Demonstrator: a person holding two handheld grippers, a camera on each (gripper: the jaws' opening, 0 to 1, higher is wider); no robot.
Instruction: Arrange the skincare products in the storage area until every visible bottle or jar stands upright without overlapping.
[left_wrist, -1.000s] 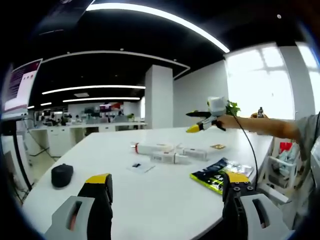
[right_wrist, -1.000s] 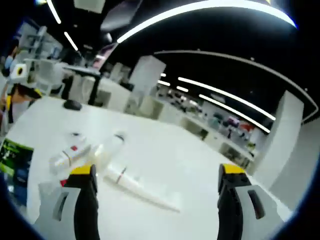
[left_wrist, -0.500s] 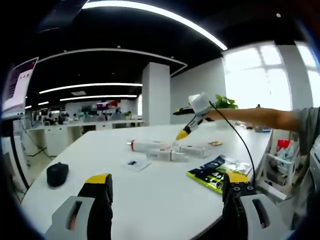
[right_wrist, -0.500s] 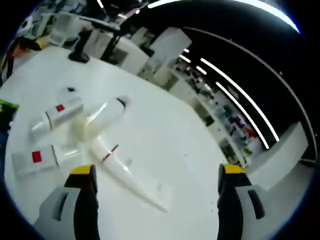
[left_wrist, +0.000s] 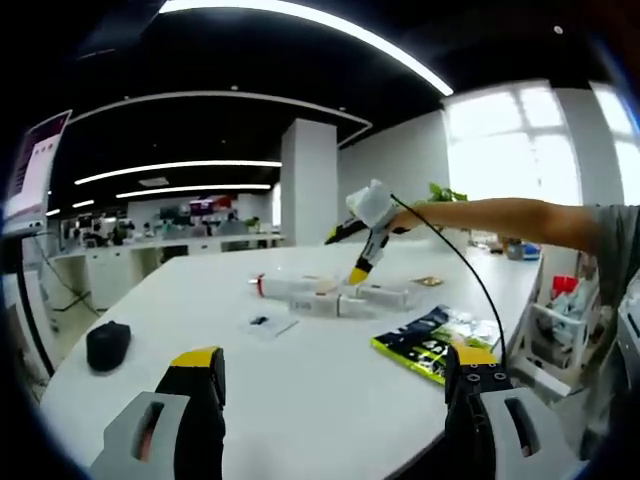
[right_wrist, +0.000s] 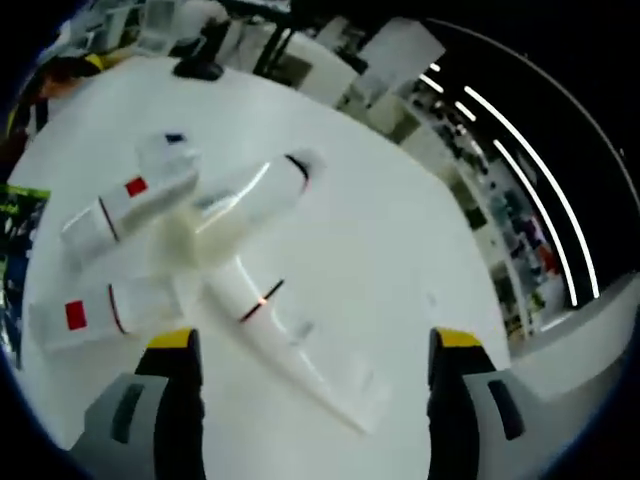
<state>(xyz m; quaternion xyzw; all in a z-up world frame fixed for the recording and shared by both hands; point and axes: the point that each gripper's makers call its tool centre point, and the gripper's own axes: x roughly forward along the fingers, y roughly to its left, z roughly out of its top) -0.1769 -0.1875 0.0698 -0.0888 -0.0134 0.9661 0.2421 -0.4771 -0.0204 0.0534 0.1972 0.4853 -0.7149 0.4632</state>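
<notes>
White table (right_wrist: 390, 230) mid-frame, skincare tubes (right_wrist: 250, 205) lying crossed. Right gripper (right_wrist: 310, 400) jaws apart, empty, hovering above: approach step. Next: clamp one tube, stand it. Left gripper (left_wrist: 330, 400) apart, idle.

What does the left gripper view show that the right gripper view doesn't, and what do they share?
Left gripper view alone: the right gripper from outside, on an outstretched arm, plus a window.

Right gripper view alone: a close look down on the white tubes, with a long tube running out from under the pile toward the jaws.

Both: the white table, the pile of tubes, a black mouse and a green packet.
</notes>
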